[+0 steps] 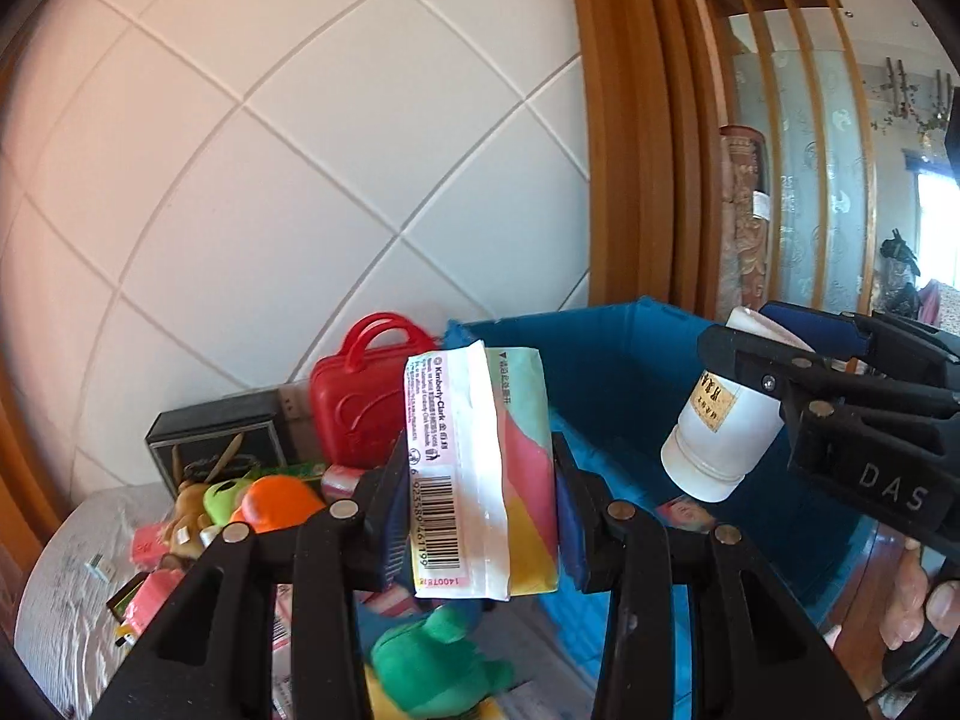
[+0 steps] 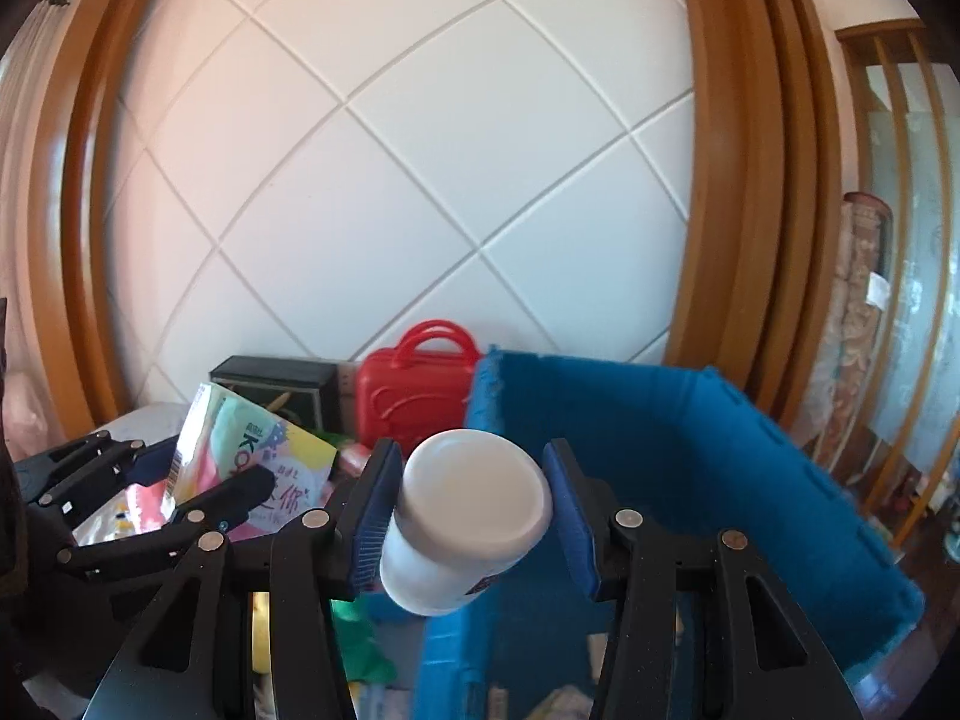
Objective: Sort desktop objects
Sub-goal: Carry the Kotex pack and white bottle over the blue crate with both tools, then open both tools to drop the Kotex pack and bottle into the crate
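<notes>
Left wrist view: the left hand-held gripper (image 1: 480, 510) clamps a tissue pack (image 1: 480, 474) upright, hiding the clutter behind; a green plush (image 1: 432, 660) below is blurred. Right wrist view: the right hand-held gripper (image 2: 471, 510) grips a white bottle (image 2: 468, 510), label hidden. Beyond stands the blue bin (image 2: 720, 450), its contents indistinct, beside a red case (image 2: 414, 396).

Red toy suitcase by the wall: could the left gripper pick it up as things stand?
Probably not. The left gripper is shut on a tissue pack, so its jaws are full, and the red toy suitcase stands behind a pile of toys.
</notes>
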Demonstrator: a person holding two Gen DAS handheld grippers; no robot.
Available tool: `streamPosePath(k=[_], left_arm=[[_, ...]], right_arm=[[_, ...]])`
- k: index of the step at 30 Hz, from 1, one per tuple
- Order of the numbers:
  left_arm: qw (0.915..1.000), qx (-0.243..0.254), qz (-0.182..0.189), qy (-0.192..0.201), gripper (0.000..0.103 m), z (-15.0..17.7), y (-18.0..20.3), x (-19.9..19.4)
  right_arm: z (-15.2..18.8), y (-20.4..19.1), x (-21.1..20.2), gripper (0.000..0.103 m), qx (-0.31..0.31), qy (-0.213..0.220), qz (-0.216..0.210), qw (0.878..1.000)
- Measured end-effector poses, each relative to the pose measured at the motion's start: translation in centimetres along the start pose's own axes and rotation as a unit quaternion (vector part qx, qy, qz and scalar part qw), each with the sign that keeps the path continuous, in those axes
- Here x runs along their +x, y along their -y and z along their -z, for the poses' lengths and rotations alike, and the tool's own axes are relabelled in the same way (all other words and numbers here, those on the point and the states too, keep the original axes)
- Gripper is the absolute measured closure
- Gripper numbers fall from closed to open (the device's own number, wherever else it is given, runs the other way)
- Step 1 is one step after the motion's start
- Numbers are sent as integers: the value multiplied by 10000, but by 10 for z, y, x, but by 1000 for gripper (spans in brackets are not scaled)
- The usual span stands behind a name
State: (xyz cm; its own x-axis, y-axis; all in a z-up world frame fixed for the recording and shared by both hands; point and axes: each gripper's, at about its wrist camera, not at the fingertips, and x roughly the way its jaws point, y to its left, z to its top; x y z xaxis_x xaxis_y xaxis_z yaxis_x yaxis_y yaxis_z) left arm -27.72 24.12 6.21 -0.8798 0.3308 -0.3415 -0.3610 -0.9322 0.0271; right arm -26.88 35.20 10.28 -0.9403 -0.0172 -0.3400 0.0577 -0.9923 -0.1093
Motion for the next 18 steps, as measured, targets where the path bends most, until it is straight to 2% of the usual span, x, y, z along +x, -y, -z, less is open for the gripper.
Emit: streamPosePath(k=[5, 10, 14, 18], left_arm=[[9990, 228, 375, -64, 63, -25, 84, 26], [9947, 475, 647, -647, 63, -17, 151, 57], [9879, 393, 865, -1225, 63, 3, 177, 82], [9842, 406, 805, -1525, 63, 20, 191, 96]], right_arm=[[4, 80, 3, 55, -39, -139, 535, 9985], [36, 143, 22, 55, 40, -617, 807, 9948], [65, 179, 35, 55, 131, -1044, 894, 9904], [88, 204, 42, 59, 169, -1269, 911, 9876]])
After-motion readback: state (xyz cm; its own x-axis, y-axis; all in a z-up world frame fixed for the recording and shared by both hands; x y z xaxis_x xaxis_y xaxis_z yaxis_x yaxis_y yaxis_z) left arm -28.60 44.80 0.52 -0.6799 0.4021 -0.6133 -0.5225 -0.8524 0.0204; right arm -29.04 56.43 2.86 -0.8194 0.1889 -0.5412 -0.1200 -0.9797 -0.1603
